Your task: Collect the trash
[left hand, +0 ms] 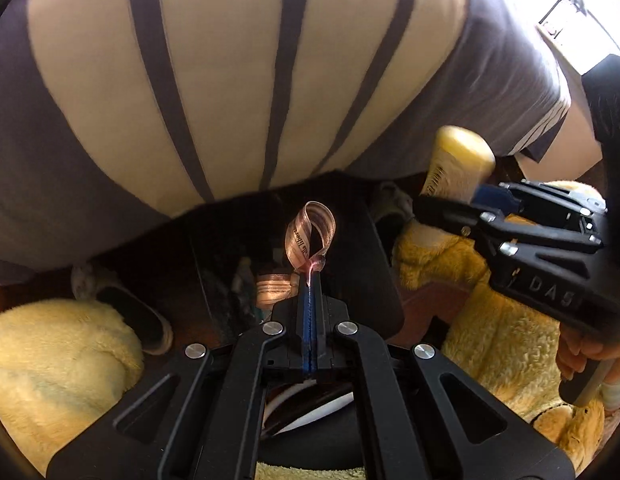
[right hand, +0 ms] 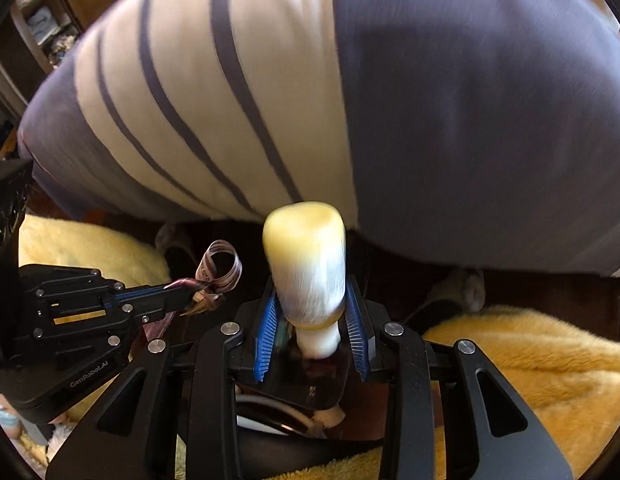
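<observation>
Ribbon and bottle, each held in a hand-held gripper above a dark bin.

The pink ribbon is pinched at its tail in the clenched left hand-held gripper, its printed loop curling up past the fingertips. The small bottle, cream-bodied with a yellowish base, sits upside down in the right hand-held gripper, whose blue pads press its lower body, the white neck pointing back toward the camera. Both grippers point steeply down, side by side, over the dark bin between the person's feet. A striped grey and cream shirt fills the top of both views. Slippers stand on the floor beside the bin, with yellow fleece on either side.
</observation>
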Tool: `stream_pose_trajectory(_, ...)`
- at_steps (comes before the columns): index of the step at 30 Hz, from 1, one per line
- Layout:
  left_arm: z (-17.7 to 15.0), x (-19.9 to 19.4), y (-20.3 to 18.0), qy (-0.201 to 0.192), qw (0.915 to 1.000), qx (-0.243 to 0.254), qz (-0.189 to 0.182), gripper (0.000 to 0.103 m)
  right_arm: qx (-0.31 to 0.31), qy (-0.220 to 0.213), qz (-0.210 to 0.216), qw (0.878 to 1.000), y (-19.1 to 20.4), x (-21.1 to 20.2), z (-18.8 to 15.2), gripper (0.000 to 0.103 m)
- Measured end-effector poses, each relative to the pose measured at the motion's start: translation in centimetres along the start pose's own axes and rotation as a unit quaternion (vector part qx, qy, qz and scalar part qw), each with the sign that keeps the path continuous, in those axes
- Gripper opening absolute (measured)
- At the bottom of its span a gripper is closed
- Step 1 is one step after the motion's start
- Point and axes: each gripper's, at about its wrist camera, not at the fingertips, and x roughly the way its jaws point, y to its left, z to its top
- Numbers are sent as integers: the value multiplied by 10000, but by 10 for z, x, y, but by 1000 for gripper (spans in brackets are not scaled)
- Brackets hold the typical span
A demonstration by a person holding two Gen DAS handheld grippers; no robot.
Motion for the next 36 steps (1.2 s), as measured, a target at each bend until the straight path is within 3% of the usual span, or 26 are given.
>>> stream_pose_trajectory(6, -4, 26, 5, 350, 9994, -70, -29, 0, -96, 449, 90, 9989, 7, 32, -10, 32)
stream_pose_trajectory(17, -7, 48, 10, 762, 9970, -120, -24, 1, 49, 706, 94, 9975, 3, 51, 2, 33)
stream_pose_trajectory(18, -7, 50, 10, 786, 9968, -135, 13, 4, 94, 724, 96, 9973, 2, 53, 4, 34)
stream_pose_trajectory(22, -6, 49, 15, 782, 9966, -245, 113, 31, 215, 674, 54, 9975, -3, 52, 8, 57)
stream_pose_trajectory(25, -5, 44, 17, 686, 9971, -287, 189, 44, 285, 587, 6, 9979, -9, 49, 11, 62)
stream_pose_trajectory(29, -1, 30, 15, 442, 9976, -267, 459, 74, 352, 419, -84, 9985, -12, 38, 15, 77)
stream_pose_trajectory(32, 4, 11, 10, 162, 9973, -212, 689, 87, 416, 202, -193, 9987, -16, 23, 19, 86)
stream_pose_trajectory(36, 10, -14, 8, -180, 9958, -185, 874, 94, 503, -85, -284, 9983, -21, 1, 24, 95)
